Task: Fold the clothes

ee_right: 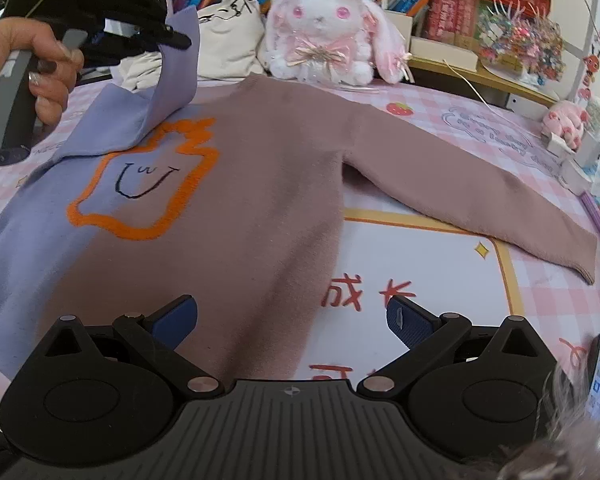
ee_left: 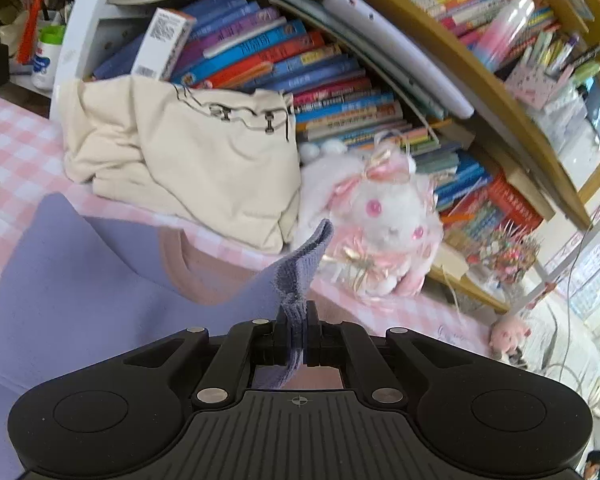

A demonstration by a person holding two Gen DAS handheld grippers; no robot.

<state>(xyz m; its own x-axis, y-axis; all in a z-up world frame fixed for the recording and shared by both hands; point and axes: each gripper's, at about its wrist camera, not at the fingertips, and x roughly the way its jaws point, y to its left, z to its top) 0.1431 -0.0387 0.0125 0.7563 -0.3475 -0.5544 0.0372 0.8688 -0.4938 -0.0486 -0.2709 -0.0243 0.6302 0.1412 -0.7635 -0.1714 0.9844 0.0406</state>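
One fold is under way and none is finished, as far as the two views show. The two-tone sweater (ee_right: 236, 184), lilac on one half and dusty pink on the other with an orange-outlined smiling figure on the chest, lies flat and face up on the pink checked table cover (ee_right: 452, 128), its collar toward the white plush rabbit (ee_right: 324, 36) and its hem nearest the right gripper. The left gripper (ee_left: 296, 336) is clamped tight on the cuff of the lilac sleeve (ee_right: 180, 68) and holds it raised above the chest figure, on the side away from the rabbit's long ear; the sleeve is therefore lifted across but not laid down. The pink sleeve (ee_right: 472, 196) lies fully extended, angled away from the body and well apart from the rabbit, untouched. The right gripper (ee_right: 292, 320) hangs over the hem with its jaws wide and nothing between them. Remaining, by judgement: setting down the lilac sleeve, bringing in the pink sleeve, and folding the body.
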